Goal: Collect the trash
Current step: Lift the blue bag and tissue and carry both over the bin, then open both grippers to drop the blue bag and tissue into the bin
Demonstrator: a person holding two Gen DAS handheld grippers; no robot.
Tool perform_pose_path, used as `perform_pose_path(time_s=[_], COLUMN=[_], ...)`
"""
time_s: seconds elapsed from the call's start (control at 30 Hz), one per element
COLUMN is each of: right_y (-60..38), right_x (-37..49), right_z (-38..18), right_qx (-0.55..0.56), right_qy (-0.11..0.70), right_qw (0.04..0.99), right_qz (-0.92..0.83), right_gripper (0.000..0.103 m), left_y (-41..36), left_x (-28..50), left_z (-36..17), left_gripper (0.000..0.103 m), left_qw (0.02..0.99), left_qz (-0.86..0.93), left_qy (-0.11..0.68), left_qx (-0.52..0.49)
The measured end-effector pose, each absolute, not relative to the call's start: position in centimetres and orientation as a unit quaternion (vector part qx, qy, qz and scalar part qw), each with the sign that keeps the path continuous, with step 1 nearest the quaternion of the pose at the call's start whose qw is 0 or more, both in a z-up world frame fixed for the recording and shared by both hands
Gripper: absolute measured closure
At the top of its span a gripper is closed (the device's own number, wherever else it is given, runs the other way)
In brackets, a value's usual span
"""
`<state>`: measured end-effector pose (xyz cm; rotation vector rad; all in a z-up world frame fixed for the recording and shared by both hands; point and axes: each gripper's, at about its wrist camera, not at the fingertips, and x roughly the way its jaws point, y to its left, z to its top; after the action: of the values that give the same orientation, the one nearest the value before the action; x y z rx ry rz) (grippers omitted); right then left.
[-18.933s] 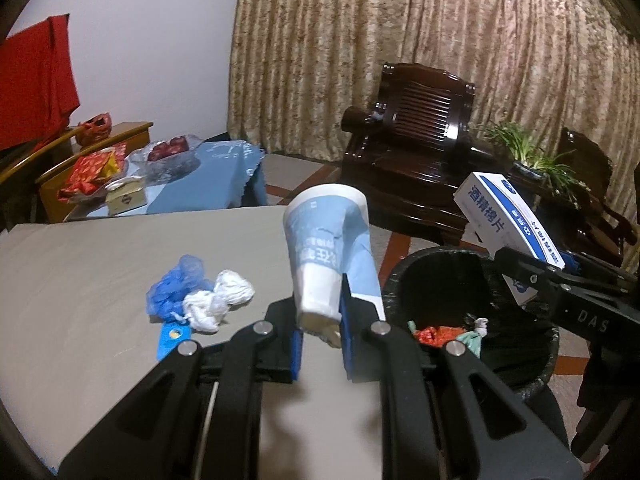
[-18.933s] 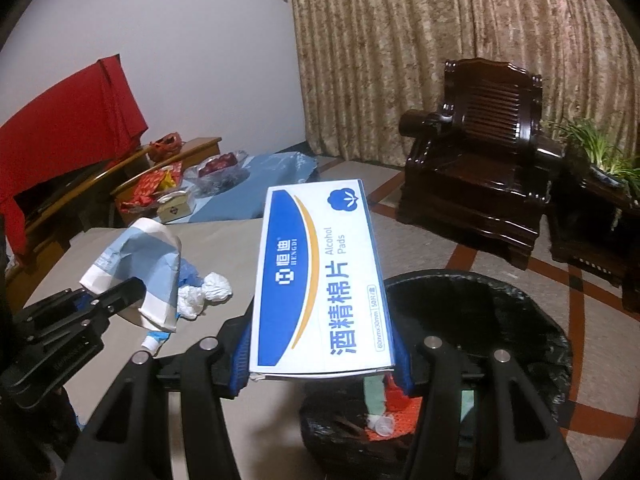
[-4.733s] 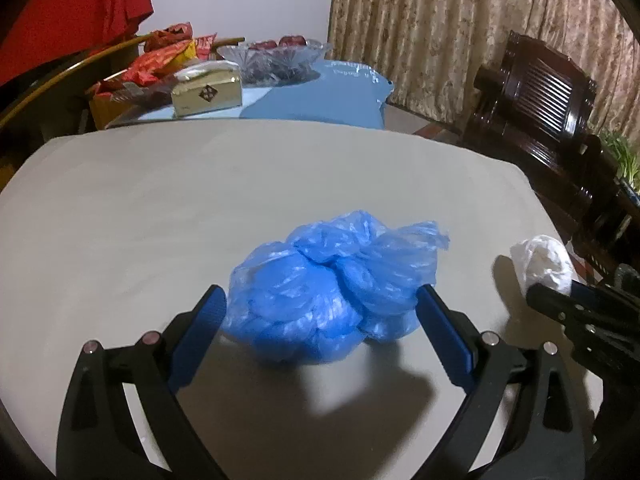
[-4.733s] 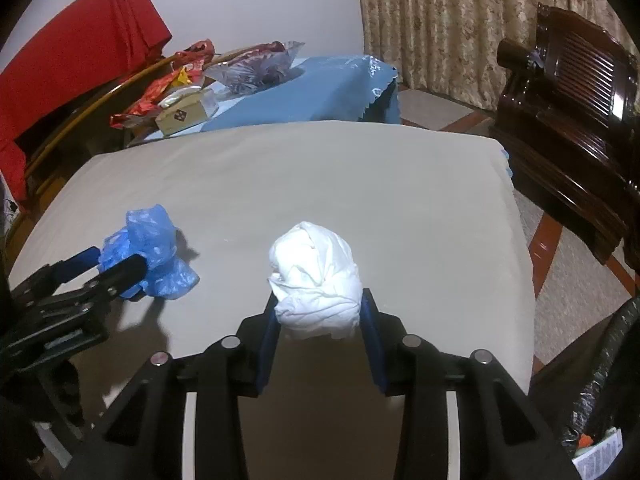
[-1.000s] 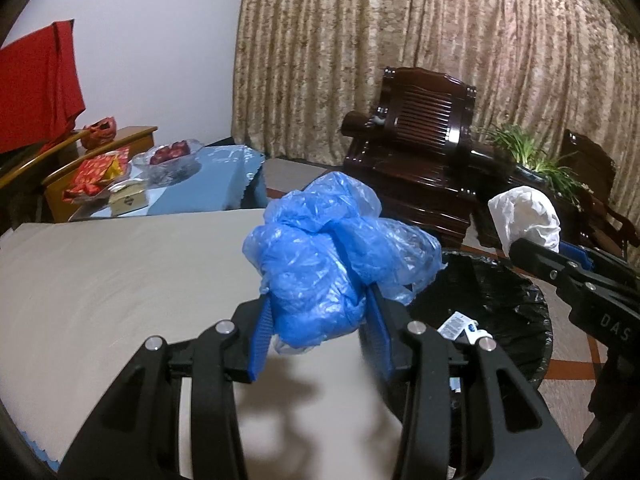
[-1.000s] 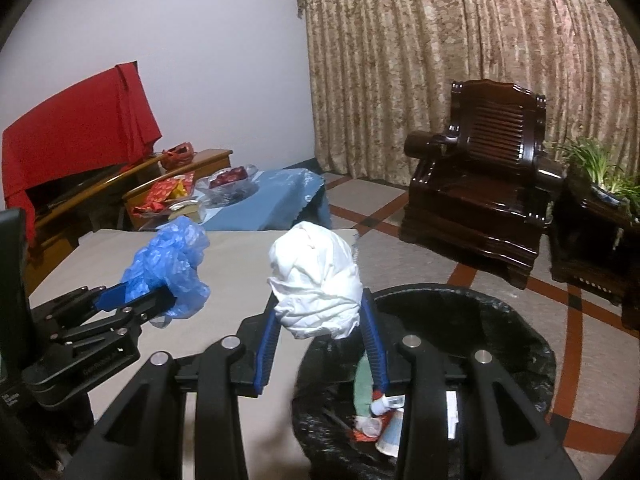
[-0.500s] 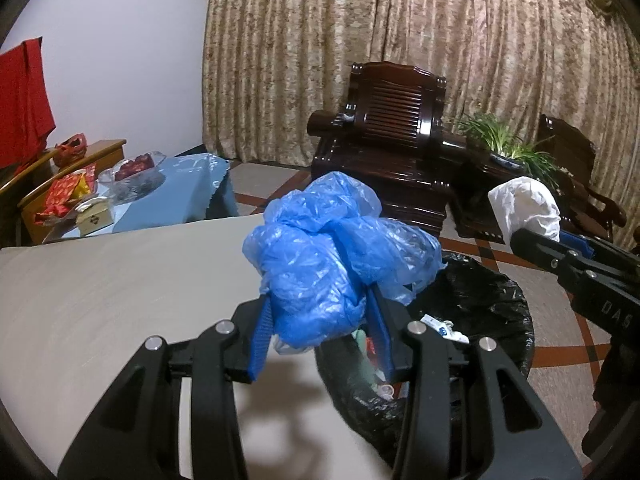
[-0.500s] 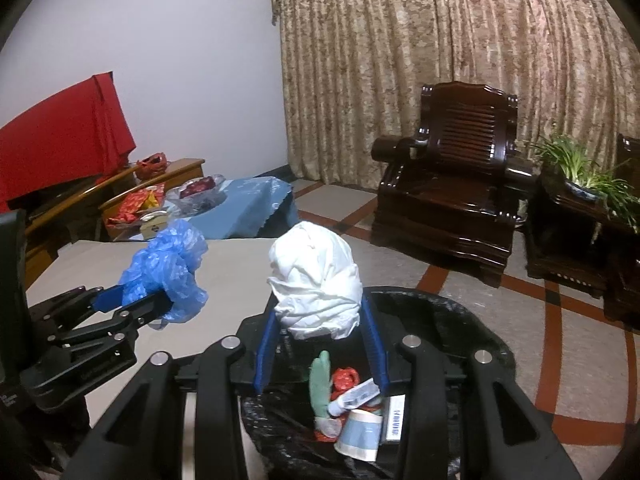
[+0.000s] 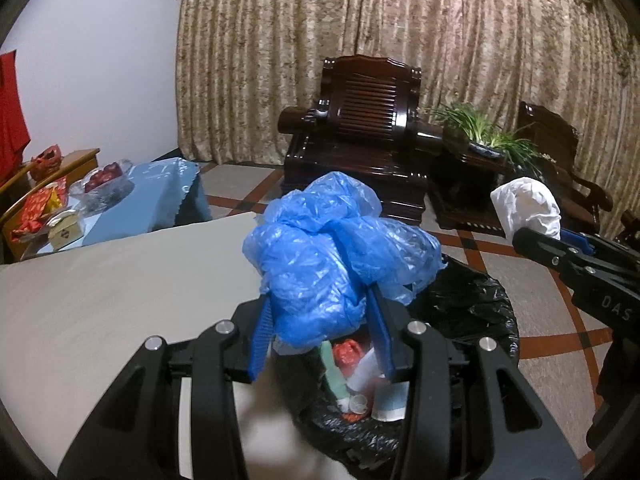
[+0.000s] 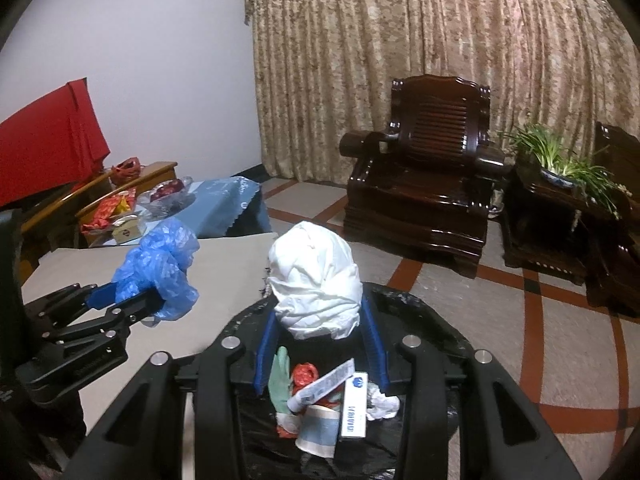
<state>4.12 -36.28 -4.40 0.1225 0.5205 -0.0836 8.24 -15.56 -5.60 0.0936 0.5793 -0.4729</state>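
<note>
My left gripper [image 9: 320,336] is shut on a crumpled blue plastic bag [image 9: 332,256] and holds it over the near rim of a bin lined with a black bag [image 9: 476,304]. My right gripper [image 10: 318,344] is shut on a crumpled white wad [image 10: 316,280] right above the same bin [image 10: 436,320]. Inside the bin lie a paper cup [image 10: 320,428], a blue and white box [image 10: 354,408], a tube, a green glove and red scraps. The left gripper and blue bag [image 10: 160,268] show at left in the right wrist view; the white wad [image 9: 528,208] shows at right in the left wrist view.
The beige table top [image 9: 100,292] lies left of the bin. A low table with a blue cloth [image 9: 160,192] holds a fruit bowl and boxes. A dark wooden armchair [image 10: 432,184] and a plant stand [image 10: 560,200] are beyond, on tiled floor.
Both grippers have moved further right, off the table and over the bin, each still holding its wad. More of the bin's contents have come into view.
</note>
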Motion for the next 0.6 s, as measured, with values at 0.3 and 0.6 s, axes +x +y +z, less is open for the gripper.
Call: perform_pose_path(time_s=[0.3, 0.6], right_y=[-38.8, -41.4], right_x=[4.8, 6.8], right_z=[-6.3, -9.2], right_qx=[0.066, 0.074], right_qy=[0.278, 0.308], right_qw=[0.956, 0.945], right_qz=[-0.064, -0.077], right_gripper=[0.065, 0.065], left_y=[-18.5, -21.4], left_x=[9.2, 11.1], left_z=[-7.2, -9.8], left_gripper=[0.061, 0.059], left_qw=[0.923, 0.91], left_qz=[-0.247, -0.264], left_qy=[0.291, 0.313], left_qx=[0.053, 0.06])
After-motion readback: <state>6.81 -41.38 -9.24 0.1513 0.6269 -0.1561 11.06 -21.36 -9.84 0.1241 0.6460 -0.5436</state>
